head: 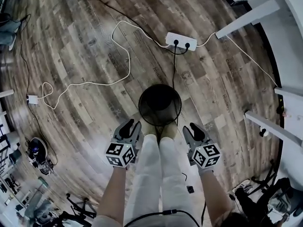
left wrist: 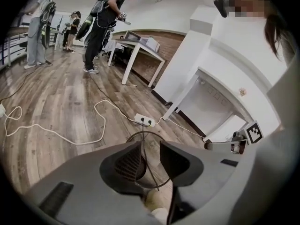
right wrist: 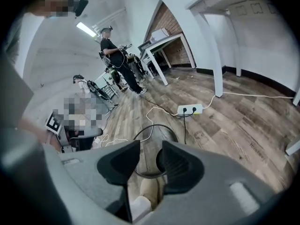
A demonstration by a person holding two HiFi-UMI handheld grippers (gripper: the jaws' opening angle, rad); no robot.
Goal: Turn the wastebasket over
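The jaws of the left gripper point(head: 129, 126) and the right gripper point(head: 193, 129) are held apart, with nothing gripped. Just beyond them, a black round wire-mesh wastebasket point(head: 159, 104) is stood mouth-up on the brown wood-plank floor point(head: 85, 56). A white power strip point(head: 181, 40) is laid beyond the wastebasket.

Floor: wood planks point(head: 80, 37). White power strip point(head: 181, 40) lies flat w/ two black plugs in. White cable point(head: 116, 56) loops from it across floor to small white adapter point(head: 32, 99) at left. White table legs point(head: 246, 17) at right. Bkgd: person in black point(left wrist: 101, 22) standing nr white table point(left wrist: 140, 46), brick wall point(left wrist: 147, 67) behind.
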